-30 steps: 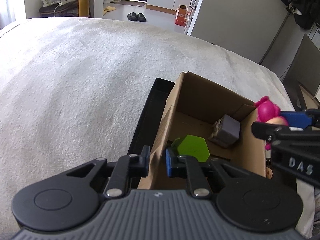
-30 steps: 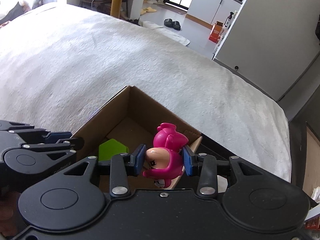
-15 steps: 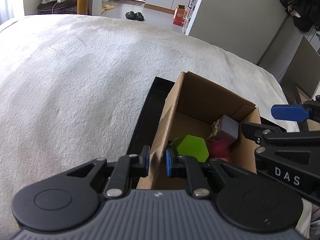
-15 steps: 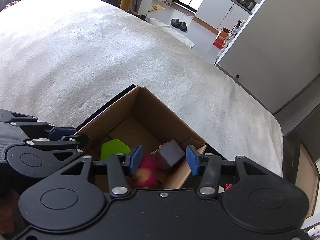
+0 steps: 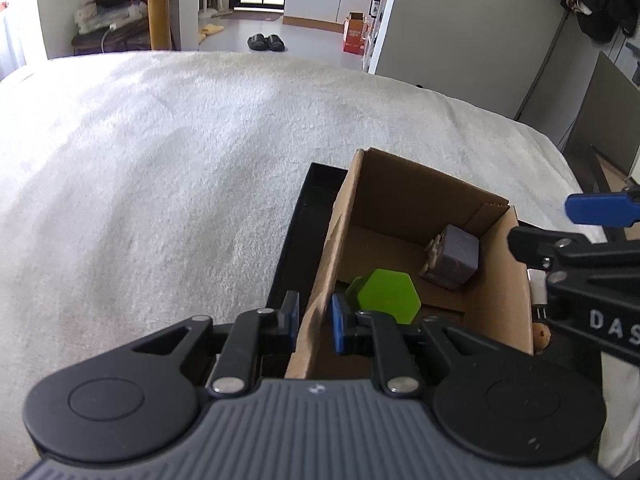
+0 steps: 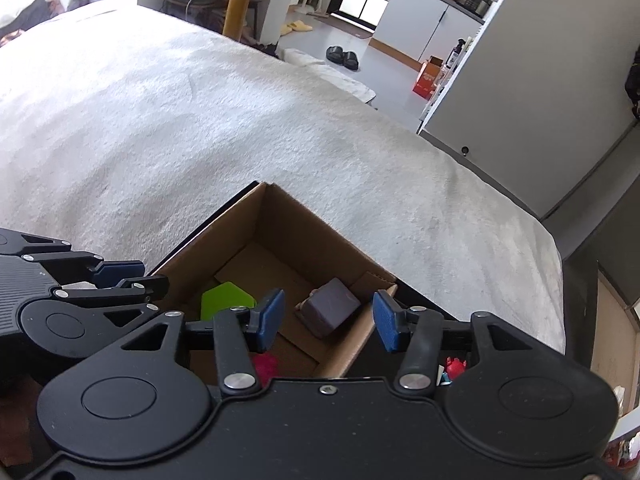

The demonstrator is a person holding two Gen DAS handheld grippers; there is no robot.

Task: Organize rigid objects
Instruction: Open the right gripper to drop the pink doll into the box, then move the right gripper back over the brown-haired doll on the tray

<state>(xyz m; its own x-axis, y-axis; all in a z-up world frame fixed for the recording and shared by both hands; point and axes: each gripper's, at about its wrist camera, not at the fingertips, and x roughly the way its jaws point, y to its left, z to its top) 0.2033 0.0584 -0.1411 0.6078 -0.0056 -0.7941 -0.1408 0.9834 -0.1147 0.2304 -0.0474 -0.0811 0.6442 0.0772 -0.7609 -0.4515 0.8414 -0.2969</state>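
Since a second earlier, the pink toy (image 6: pixel 265 365) had left the right tool (image 6: pixel 327 322) and lay in the box (image 6: pixel 280 216). From the left wrist, the left tool (image 5: pixel 314 322) gripped the box's near wall, narrow; a green hexagon (image 5: pixel 386 296) and grey cube (image 5: pixel 458 254) sat inside, on a black tray (image 5: pixel 304 216) over the white bed (image 5: pixel 160 160). From the right wrist, the right tool stood wide, holding nothing, above the cube.

Right gripper (image 6: pixel 327 322): formerly clamped on the pink figurine (image 6: pixel 265 365), now empty, fingers spread wide. Figurine: released, now lying on the cardboard box (image 6: pixel 304 216) floor near the purple cube (image 6: pixel 330 307), mostly hidden behind the gripper body.
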